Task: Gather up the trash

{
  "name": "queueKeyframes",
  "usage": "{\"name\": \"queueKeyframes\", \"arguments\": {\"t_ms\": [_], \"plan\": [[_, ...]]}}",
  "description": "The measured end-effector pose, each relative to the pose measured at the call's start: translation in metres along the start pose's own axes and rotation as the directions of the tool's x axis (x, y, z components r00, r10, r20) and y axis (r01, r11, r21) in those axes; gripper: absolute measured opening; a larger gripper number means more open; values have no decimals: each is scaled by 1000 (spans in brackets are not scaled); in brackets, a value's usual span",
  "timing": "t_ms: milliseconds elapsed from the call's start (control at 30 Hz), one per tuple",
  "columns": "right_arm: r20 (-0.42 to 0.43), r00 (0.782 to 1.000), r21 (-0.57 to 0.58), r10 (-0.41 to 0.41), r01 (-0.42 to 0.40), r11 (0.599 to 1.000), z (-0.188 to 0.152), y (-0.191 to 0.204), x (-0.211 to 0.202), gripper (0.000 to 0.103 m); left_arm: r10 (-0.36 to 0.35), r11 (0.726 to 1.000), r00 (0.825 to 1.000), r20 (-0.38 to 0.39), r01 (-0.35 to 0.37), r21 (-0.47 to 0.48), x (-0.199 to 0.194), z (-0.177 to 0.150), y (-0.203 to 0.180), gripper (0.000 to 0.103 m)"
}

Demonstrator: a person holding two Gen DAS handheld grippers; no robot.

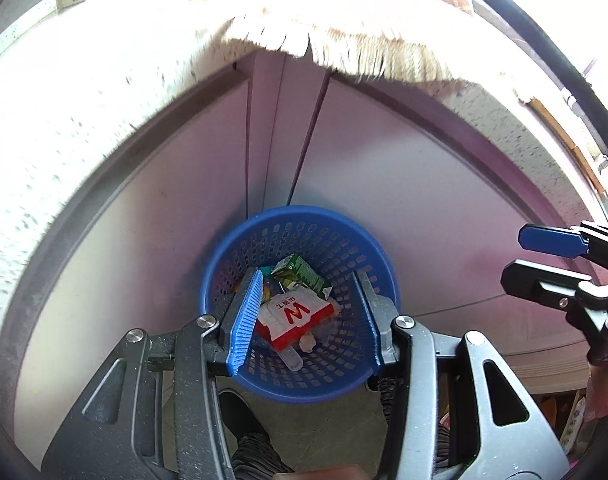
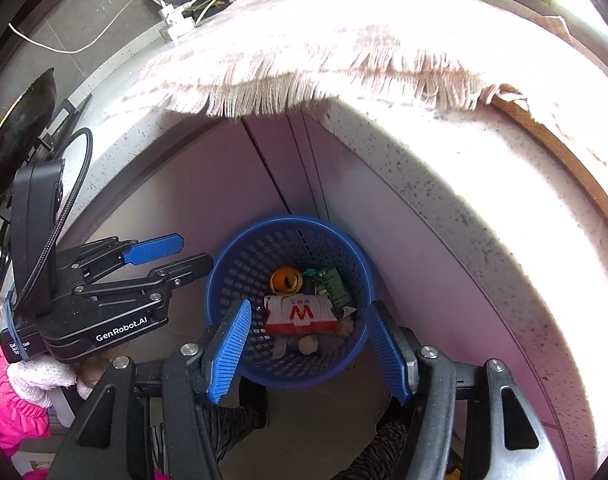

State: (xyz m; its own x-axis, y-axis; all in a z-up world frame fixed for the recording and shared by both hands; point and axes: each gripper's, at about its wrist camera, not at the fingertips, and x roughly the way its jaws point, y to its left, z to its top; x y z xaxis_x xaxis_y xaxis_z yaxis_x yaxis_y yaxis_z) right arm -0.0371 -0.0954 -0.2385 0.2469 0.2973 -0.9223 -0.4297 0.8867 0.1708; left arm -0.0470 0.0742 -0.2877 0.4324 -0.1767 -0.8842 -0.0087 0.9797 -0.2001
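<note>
A blue mesh basket [image 1: 300, 212] [image 2: 292, 222] stands on the floor in a cabinet corner. In it lie a red-and-white carton with a W [image 1: 296, 314] [image 2: 300, 314], a green carton [image 1: 302, 274] [image 2: 334, 286], an orange round piece [image 2: 286, 280] and small scraps. My left gripper [image 1: 304, 320] [image 2: 196, 251] hovers above the basket, open and empty. My right gripper [image 2: 310, 352] [image 1: 514, 256] hangs beside it over the basket, also open with nothing between its blue pads.
A speckled white counter with a fringed cloth [image 1: 344, 52] [image 2: 284, 92] overhangs the purple cabinet doors [image 1: 384, 180]. A dark pan [image 2: 20, 128] and cables [image 2: 176, 20] sit at the counter's left. A pink sleeve [image 2: 8, 400] and dark trouser legs [image 1: 240, 420] are close below.
</note>
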Motion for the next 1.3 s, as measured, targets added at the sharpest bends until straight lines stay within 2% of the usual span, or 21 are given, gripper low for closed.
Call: {"name": "queueKeyframes", "arguments": {"t_ms": [433,567,633,700,900,1033,1167,1267,1300], "plan": [[97,995,2,39,-40,999,9,0,-64,63,-10,999,997,78,7,37,-56,24,-27,45],[149,988,12,39,-41,999,19,-4,-91,63,-2,999,992,126,-4,48,-80,39,-37,49],[180,983,15,32,-35,999,24,-6,-106,63,7,999,989,150,-14,49,-93,49,-43,56],[213,977,19,22,-27,999,30,-10,-121,67,7,999,982,188,-16,45,-104,58,-46,67],[320,947,46,-6,-10,999,47,-21,-160,75,11,998,959,283,-29,59,-136,92,-60,80],[383,924,52,-19,-1,999,60,-26,-182,76,21,997,935,354,-48,68,-157,116,-74,81],[443,896,49,-37,17,999,71,-29,-200,87,24,996,915,403,-58,73,-173,133,-88,87],[473,879,52,-53,32,998,75,-32,-211,88,41,993,900,433,-85,81,-185,140,-99,101],[482,874,56,-58,35,998,77,-33,-213,89,49,992,891,451,-97,84,-190,141,-103,102]]}}
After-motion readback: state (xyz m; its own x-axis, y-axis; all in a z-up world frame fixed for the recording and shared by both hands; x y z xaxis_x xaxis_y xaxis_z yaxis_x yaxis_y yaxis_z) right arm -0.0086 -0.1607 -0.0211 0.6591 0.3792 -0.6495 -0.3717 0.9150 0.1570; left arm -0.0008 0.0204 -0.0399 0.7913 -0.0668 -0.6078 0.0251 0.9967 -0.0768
